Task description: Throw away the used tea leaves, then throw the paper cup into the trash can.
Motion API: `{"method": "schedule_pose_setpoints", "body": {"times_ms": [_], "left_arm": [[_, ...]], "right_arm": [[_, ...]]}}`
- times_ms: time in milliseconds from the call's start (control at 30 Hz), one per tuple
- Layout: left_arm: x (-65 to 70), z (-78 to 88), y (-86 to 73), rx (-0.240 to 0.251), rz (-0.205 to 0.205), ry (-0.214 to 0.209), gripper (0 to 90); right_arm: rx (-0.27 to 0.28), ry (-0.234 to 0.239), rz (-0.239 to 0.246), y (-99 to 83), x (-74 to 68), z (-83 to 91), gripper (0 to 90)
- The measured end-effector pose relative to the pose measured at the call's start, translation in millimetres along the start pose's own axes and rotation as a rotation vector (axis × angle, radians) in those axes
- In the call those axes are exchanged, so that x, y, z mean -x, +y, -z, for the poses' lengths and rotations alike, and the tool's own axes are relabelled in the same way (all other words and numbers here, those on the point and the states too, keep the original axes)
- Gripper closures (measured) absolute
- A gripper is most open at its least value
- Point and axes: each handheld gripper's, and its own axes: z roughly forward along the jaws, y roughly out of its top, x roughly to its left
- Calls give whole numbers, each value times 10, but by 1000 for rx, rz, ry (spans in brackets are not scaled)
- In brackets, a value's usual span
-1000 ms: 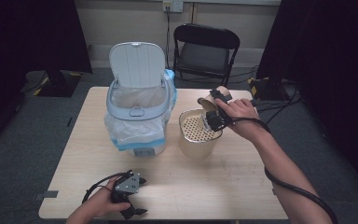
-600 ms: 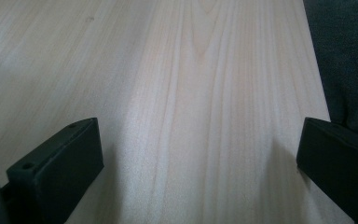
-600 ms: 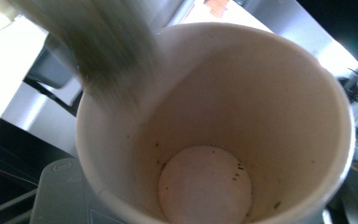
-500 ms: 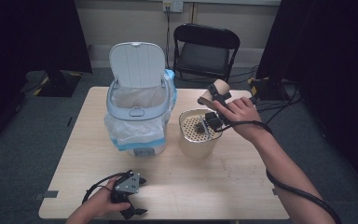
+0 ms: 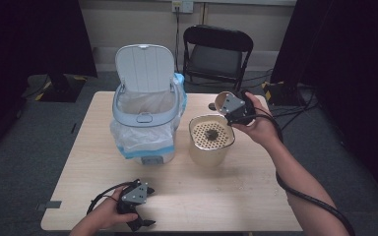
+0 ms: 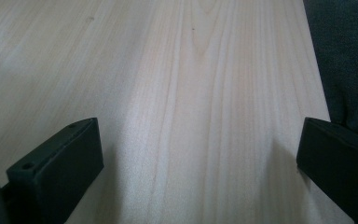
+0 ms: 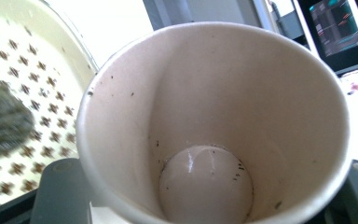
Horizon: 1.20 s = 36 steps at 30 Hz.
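While the left gripper [image 5: 139, 222] rests spread apart on the tabletop [image 5: 236, 196], the right gripper [image 5: 225, 104] clamps a paper cup [image 7: 214, 126] above the strainer pot [image 5: 210, 142].

Speckled white cup [image 7: 214, 121], star-patterned beige strainer [image 5: 211, 135].

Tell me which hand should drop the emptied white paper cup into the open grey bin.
Right. The right gripper is shut on the white paper cup, raised beside the beige perforated strainer pot, near the lined grey bin. The left gripper rests open at the table's near edge.
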Motion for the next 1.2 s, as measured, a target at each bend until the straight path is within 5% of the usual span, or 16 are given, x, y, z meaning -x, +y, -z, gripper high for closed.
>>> {"method": "schedule_pose_setpoints", "body": {"times_ms": [167, 500, 1200], "left_arm": [[-1, 4, 2, -6, -2, 1, 0], [-1, 3, 2, -6, -1, 1, 0], [-1, 3, 2, -5, -1, 1, 0]], "right_arm": [[20, 61, -126, -30, 44, -18, 283], [25, 154, -262, 56, 48, -44, 282], [45, 220, -407, 89, 145, -100, 278]]}}
